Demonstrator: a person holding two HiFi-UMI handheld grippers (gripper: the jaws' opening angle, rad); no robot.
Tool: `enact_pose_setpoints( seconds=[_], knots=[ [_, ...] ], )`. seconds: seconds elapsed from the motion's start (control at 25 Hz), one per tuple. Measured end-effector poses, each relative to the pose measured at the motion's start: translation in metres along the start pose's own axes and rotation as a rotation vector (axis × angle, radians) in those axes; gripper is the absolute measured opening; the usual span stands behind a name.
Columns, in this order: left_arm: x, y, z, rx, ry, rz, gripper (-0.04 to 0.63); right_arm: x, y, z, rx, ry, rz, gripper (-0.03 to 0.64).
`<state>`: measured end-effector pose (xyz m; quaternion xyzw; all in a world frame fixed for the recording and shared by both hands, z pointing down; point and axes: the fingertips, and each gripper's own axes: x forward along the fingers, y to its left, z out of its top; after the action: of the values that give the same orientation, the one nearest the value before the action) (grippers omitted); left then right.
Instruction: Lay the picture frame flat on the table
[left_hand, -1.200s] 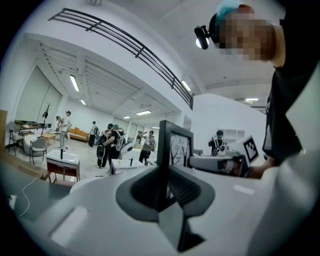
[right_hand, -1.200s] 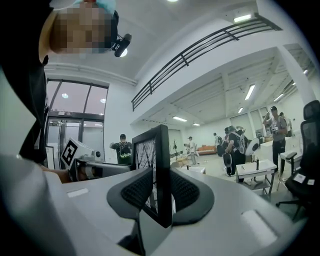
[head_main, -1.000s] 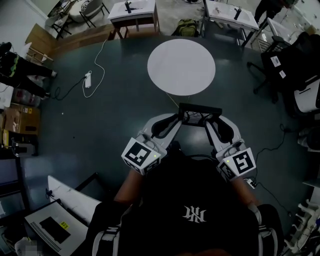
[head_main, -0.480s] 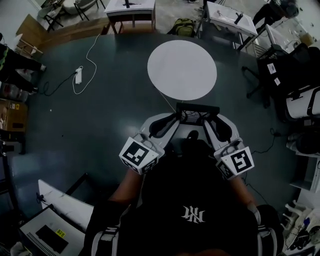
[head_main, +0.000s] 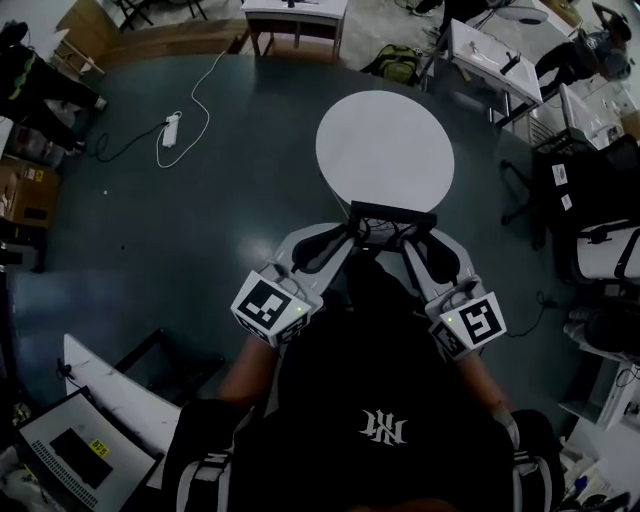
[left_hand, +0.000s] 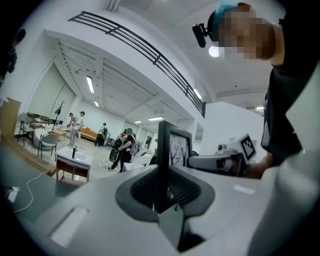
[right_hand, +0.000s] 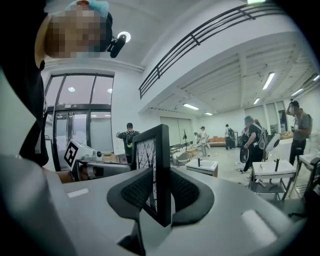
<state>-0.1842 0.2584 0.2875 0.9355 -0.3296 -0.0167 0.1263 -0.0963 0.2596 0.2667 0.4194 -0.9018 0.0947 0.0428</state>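
A black picture frame (head_main: 392, 216) with a tree drawing hangs upright in the air before my chest, level with the near rim of the round white table (head_main: 385, 140). My left gripper (head_main: 351, 234) is shut on its left end and my right gripper (head_main: 414, 240) is shut on its right end. In the left gripper view the picture frame (left_hand: 163, 160) stands edge-on between the ribbed pads of the left gripper (left_hand: 163, 192). In the right gripper view the picture frame (right_hand: 154, 165) is clamped in the right gripper (right_hand: 160, 192), with the picture side showing.
Dark floor surrounds the table. A power strip (head_main: 172, 128) with a white cable lies far left. Desks (head_main: 295, 10) stand at the back, office chairs (head_main: 605, 250) at the right, a laptop (head_main: 65, 460) at the lower left. Several people stand far off in the hall.
I have moved toward the round table with the frame held in both grippers. The frame, earlier short of the table, now reaches its near rim. Both grips are unchanged.
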Motion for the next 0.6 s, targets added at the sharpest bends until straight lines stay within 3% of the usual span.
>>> enact_pose_setpoints(
  seconds=[0.2, 0.6],
  knots=[
    [0.027, 0.031, 0.001, -0.01, 0.038, 0.063, 0.048, 0.035, -0.036, -0.002, 0.038, 0.011, 0.045, 0.084],
    [0.121, 0.093, 0.044, 0.043, 0.055, 0.09, 0.044, 0.099, -0.132, 0.03, 0.061, -0.048, 0.061, 0.089]
  ],
)
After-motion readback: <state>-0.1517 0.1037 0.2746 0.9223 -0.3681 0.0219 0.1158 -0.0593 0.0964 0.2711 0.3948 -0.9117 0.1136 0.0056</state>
